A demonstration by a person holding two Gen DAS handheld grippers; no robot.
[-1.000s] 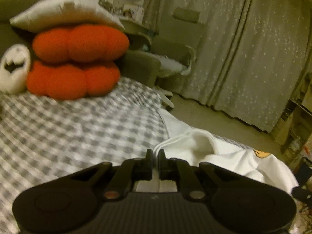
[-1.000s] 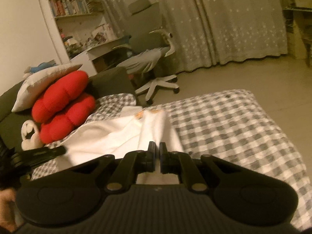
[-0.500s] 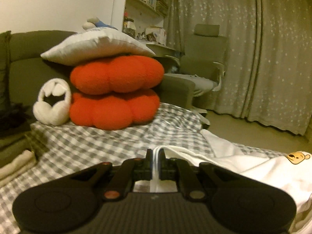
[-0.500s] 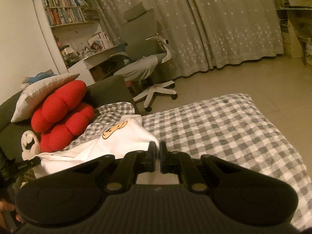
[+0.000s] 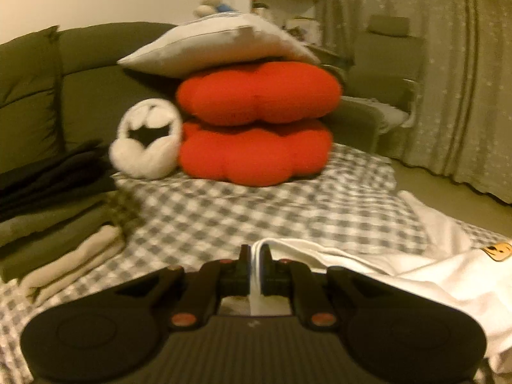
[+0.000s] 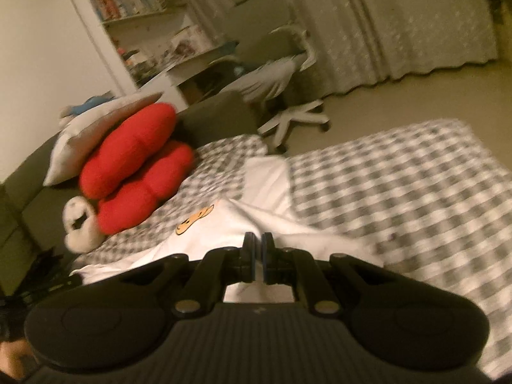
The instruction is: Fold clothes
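Note:
A white T-shirt point(image 5: 425, 272) with a small orange bear print point(image 5: 496, 251) lies spread on the grey checked bed cover point(image 5: 256, 211). My left gripper point(image 5: 255, 252) is shut on a white edge of the shirt, which shows between the jaws. In the right wrist view the T-shirt point(image 6: 256, 224) with its bear print point(image 6: 193, 220) stretches ahead. My right gripper point(image 6: 258, 246) is shut, low over the shirt; cloth between its pads is hard to make out.
Two red cushions point(image 5: 256, 124) under a white pillow point(image 5: 220, 44) and a white plush point(image 5: 145, 140) stand at the head. A stack of folded clothes point(image 5: 54, 224) lies at left. An office chair point(image 6: 281, 73) and bookshelf point(image 6: 128, 3) stand beyond the bed.
Both grippers have moved with the shirt, which now lies spread flatter on the bed. The left view has swung left, bringing the folded stack into sight. The right gripper has dropped lower.

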